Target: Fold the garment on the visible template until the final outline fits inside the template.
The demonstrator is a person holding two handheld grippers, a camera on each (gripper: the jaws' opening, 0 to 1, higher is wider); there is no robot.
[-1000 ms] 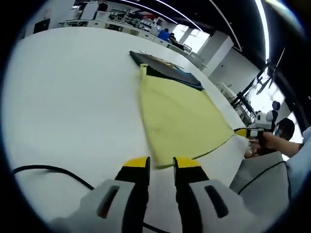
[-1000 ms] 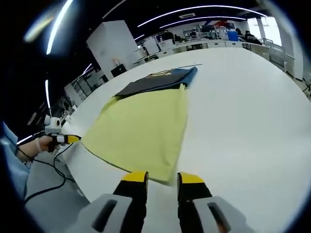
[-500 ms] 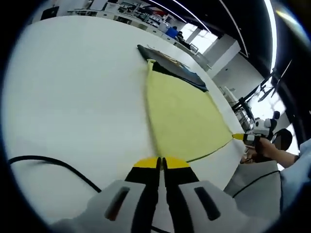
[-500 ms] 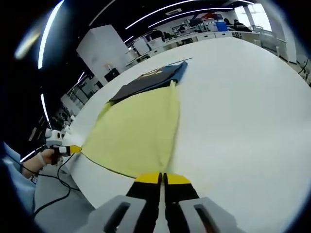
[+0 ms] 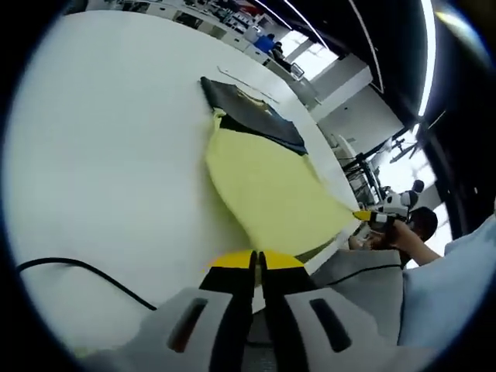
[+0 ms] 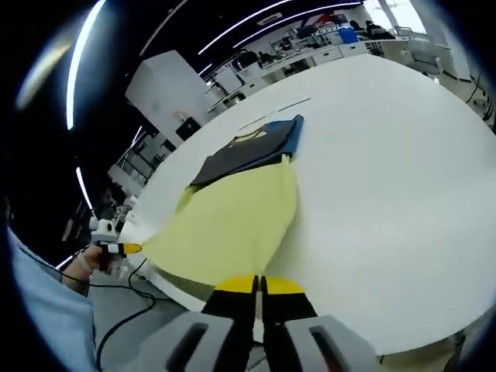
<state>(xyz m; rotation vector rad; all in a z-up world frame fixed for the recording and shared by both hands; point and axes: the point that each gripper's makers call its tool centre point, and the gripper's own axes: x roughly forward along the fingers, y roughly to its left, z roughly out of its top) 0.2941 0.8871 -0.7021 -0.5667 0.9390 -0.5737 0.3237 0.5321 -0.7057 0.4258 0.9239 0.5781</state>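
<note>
A yellow garment lies stretched on the white table. Its far edge meets a dark blue-black flat piece. My left gripper is shut on the garment's near corner, which is raised off the table. At the right of that view, the right gripper pinches the other near corner. In the right gripper view the yellow garment runs from the dark piece towards me. My right gripper is shut on its corner, while the left gripper holds the far-left corner.
A black cable crosses the table near my left gripper. The table's near edge runs just below the lifted hem, with another cable hanging beyond it. A person's hand and pale sleeve are at the right. Benches stand far behind.
Both grippers were open a second ago and closed on the garment's near corners. The near hem is now lifted and drawn towards the table edge, stretched taut between them.
</note>
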